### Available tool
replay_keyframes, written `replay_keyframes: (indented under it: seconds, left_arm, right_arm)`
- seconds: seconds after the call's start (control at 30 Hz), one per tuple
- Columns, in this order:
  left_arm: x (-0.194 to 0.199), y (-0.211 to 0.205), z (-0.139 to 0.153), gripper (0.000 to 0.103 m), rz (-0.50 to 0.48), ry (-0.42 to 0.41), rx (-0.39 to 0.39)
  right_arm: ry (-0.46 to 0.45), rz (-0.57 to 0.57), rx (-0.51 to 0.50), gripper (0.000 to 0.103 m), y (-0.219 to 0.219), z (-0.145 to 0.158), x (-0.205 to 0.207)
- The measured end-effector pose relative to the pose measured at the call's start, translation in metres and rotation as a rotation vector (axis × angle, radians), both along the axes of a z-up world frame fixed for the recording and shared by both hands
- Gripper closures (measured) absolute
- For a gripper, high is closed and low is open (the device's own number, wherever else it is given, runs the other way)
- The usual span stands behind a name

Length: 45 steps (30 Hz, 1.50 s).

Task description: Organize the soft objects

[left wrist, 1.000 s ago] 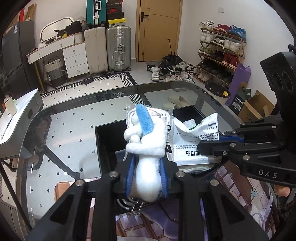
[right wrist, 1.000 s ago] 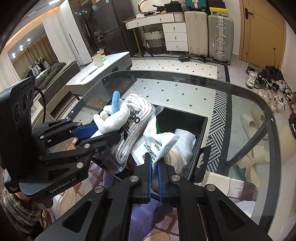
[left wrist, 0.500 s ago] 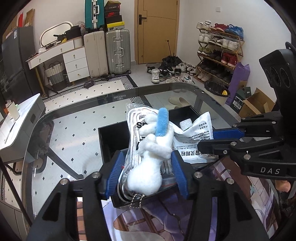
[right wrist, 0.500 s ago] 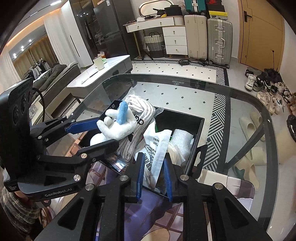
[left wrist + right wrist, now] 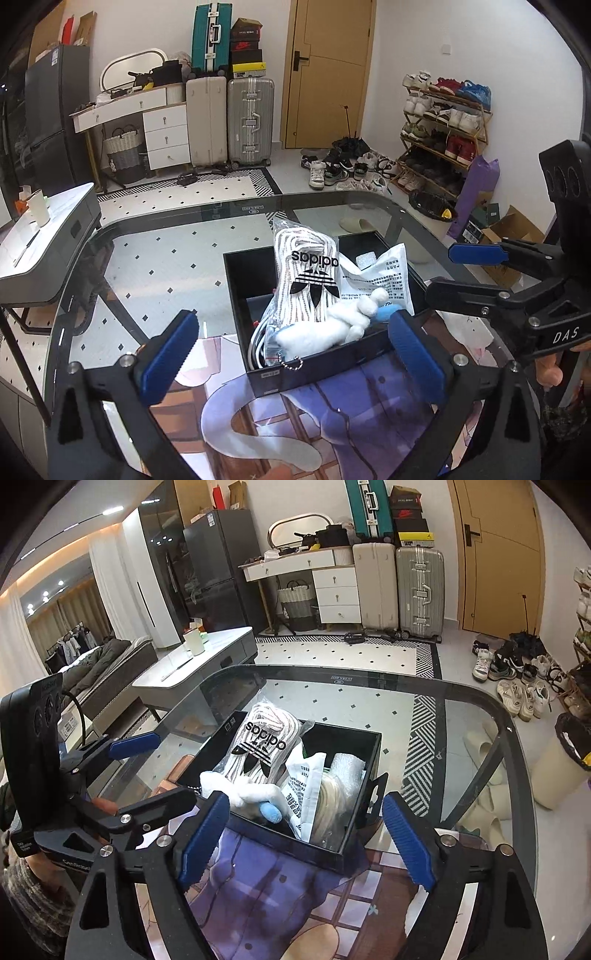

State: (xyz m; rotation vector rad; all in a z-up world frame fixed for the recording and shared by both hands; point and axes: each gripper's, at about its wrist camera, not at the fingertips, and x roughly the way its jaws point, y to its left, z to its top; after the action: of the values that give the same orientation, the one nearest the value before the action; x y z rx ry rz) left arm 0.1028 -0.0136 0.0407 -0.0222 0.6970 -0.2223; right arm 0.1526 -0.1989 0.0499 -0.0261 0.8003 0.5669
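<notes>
Fluffy plush toy (image 5: 325, 328), glossy black box (image 5: 317, 369), smooth glass table (image 5: 177, 236).

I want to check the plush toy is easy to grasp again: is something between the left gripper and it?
Nothing visible blocks it. The left gripper is open, and the plush toy lies uncovered on top at the near edge of the black box, beside the Adidas laces bag.

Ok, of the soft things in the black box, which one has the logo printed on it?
The clear bag of white laces, standing tallest at the box's left side. It bears the black Adidas trefoil; the white plush toy has no print, and the white pouch only small text.
</notes>
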Motion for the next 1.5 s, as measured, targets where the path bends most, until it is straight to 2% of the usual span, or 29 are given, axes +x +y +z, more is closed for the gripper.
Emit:
replay_keyframes:
  seconds: [0.23,0.5,0.6,0.93,1.3,1.5]
  left_arm:
    - [-0.022,0.011,0.004,0.000,0.030,-0.031,-0.017]
    - [-0.039,0.019,-0.009,0.000,0.070,-0.041,-0.015]
    - [-0.046,0.019,-0.015,0.000,0.090,-0.057,0.003]
    - [-0.058,0.024,-0.031,0.000,0.128,-0.094,-0.009]
    - [-0.064,0.026,-0.041,0.000,0.136,-0.145,0.001]
    - [-0.065,0.023,-0.045,0.000,0.131,-0.146,-0.001]
  right_arm:
    - [-0.065,-0.050,0.047,0.006,-0.005,0.006,-0.023]
    - [-0.143,-0.117,0.059,0.002,-0.015,0.003,-0.046]
    - [-0.154,-0.121,0.054,0.002,-0.017,-0.004,-0.051]
    - [-0.211,-0.140,0.057,0.001,-0.016,-0.017,-0.066]
    - [-0.284,-0.161,0.052,0.001,-0.018,-0.030,-0.073]
    - [-0.302,-0.152,0.031,0.001,-0.015,-0.031,-0.074]
